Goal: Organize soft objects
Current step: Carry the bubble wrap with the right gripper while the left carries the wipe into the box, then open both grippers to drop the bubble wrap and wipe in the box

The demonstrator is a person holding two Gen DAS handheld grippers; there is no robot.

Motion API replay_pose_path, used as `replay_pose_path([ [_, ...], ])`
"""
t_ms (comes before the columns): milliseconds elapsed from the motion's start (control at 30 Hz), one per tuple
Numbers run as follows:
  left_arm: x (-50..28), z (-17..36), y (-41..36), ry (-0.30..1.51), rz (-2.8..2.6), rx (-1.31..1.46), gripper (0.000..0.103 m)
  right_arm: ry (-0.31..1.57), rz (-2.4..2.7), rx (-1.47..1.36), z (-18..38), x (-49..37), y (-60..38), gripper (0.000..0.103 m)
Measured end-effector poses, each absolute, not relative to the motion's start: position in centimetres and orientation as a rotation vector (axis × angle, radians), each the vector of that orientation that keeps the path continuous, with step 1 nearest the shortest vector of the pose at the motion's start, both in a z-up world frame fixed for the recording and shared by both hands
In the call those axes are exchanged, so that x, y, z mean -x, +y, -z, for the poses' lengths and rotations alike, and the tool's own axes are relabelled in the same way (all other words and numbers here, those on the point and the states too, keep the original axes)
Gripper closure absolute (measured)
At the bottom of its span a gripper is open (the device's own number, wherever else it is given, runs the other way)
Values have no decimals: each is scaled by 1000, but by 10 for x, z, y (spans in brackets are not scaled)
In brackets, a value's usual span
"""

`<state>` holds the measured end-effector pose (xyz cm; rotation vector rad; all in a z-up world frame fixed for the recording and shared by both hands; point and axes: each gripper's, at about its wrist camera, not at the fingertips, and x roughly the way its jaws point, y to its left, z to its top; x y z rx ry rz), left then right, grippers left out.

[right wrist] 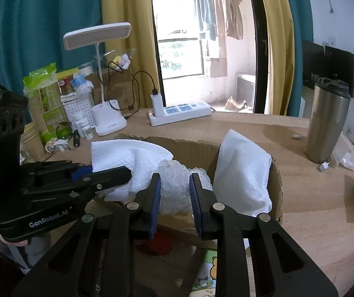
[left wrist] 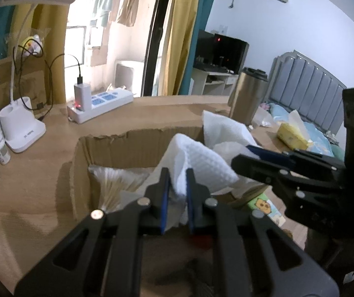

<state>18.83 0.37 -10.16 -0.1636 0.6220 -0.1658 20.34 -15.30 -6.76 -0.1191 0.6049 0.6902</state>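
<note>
Pinching a fold of white embossed cloth [left wrist: 196, 163] betw. its blue pads [left wrist: 165, 195], our left gripper [left wrist: 177, 173] sits nearest in the left wrist view, fingers closed in on the fabric w/ only the cloth's thickness betw. them. Our right gripper [right wrist: 175, 179] does likewise w/ a wad of bubble wrap [right wrist: 177, 185], which fills the gap betw. its fingers and touches both pads, so the jaws stand partly closed around it. Both soft items hang over the open cardboard box [right wrist: 274, 185] on the wooden desk [right wrist: 313, 198]. From the right wrist view we see the left gripper's side [right wrist: 102, 177] clamped on the cloth's edge [right wrist: 127, 158], just left of the bubble wrap. A second white cloth [right wrist: 242, 170] leans upright against the box's right wall. Inside the box, left side, lies a clear packet of pale sticks [left wrist: 117, 183]; we can't tell what they are exactly. A cartoon-print item [left wrist: 263, 204] shows low at the box's right. Beyond the box: steel tumbler [right wrist: 325, 126] at right, white power strip [right wrist: 179, 111] w/ charger plugged in at center, white desk lamp [right wrist: 107, 121] at left w/ small bottles [right wrist: 85, 127] beside it. Yellow tissue pack [left wrist: 292, 136] sits further right. Farthest back are curtains [right wrist: 125, 12], window, and hanging clothes [right wrist: 216, 12].
</note>
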Motion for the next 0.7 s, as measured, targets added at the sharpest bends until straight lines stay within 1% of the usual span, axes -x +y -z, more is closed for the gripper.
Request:
replay_pose_path([
  [200, -206, 119, 4, 716, 156, 174, 88, 643, -667, 110, 74, -210, -151, 78],
  [267, -207, 121, 3, 719, 154, 168, 88, 658, -660, 107, 76, -212, -151, 78],
  [367, -210, 121, 1, 732, 147, 159, 87, 669, -652, 101, 79, -214, -150, 72],
  [433, -212, 120, 1, 743, 139, 164, 84, 672, -654, 97, 79, -214, -150, 68],
  [467, -211, 120, 1, 746, 137, 161, 79, 672, -655, 96, 79, -214, -151, 64],
  [533, -210, 118, 1, 744, 138, 156, 77, 667, -660, 93, 77, -212, -152, 58],
  [633, -205, 113, 2, 729, 141, 160, 66, 658, -659, 90, 74, -210, -155, 57],
  [700, -200, 108, 4, 714, 147, 169, 46, 653, -656, 84, 72, -209, -158, 57],
])
